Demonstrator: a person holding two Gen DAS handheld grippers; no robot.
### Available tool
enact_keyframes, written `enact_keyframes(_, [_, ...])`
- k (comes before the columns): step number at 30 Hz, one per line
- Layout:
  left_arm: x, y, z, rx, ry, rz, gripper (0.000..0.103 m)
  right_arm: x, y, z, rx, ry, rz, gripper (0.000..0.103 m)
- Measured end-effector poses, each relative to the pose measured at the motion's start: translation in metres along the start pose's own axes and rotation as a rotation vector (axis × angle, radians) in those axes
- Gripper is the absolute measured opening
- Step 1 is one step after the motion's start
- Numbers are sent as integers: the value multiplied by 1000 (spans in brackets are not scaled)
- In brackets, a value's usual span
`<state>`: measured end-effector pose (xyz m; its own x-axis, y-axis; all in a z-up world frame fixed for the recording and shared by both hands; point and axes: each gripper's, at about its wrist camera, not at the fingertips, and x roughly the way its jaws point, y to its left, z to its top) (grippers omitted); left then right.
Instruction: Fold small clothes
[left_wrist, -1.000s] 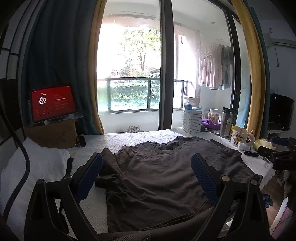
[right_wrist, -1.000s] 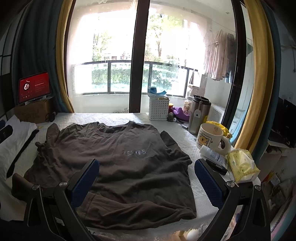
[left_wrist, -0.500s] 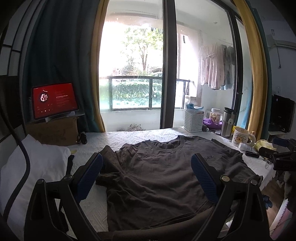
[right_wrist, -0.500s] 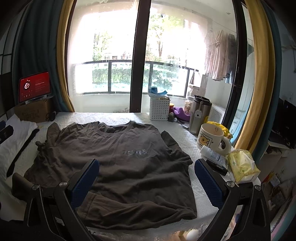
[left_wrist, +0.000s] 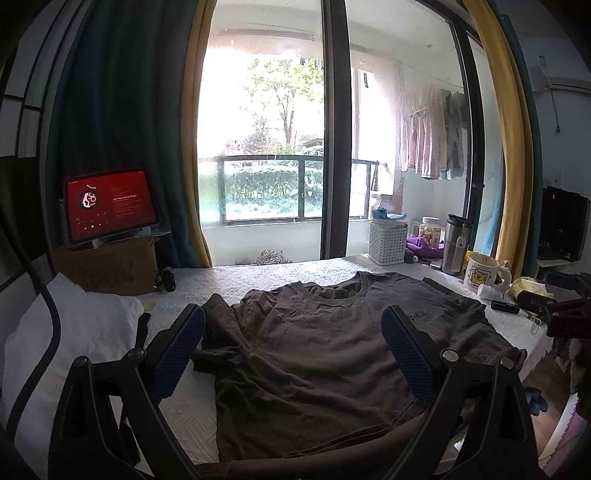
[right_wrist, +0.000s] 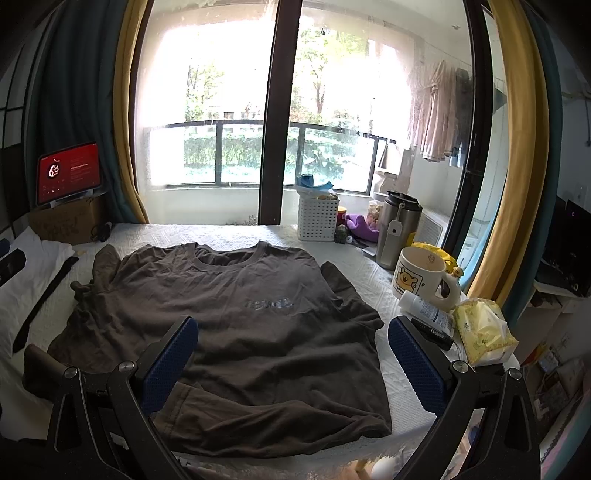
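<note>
While both hand-held grippers (left_wrist: 291, 354) (right_wrist: 293, 363) gape empty, brown T-shirt (right_wrist: 240, 325) flat on white quilted surface (right_wrist: 221, 232), window behind.

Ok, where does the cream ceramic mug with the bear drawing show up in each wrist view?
Left wrist: the cream ceramic mug with the bear drawing sits far right, mid-height, past the dark brown T-shirt.
Right wrist: the mug is right of centre, beside the shirt's sleeve.
Shared landmark: the steel tumbler stands just behind the mug in both.
</note>
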<state>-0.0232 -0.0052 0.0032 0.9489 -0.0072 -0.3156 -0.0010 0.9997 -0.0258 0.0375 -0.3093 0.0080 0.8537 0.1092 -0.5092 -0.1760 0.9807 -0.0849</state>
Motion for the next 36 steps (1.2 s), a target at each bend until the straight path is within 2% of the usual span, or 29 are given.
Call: enact_keyframes(36, [3, -10, 0, 34, -16, -4, 96, 8, -1, -1, -5, 16, 2, 103])
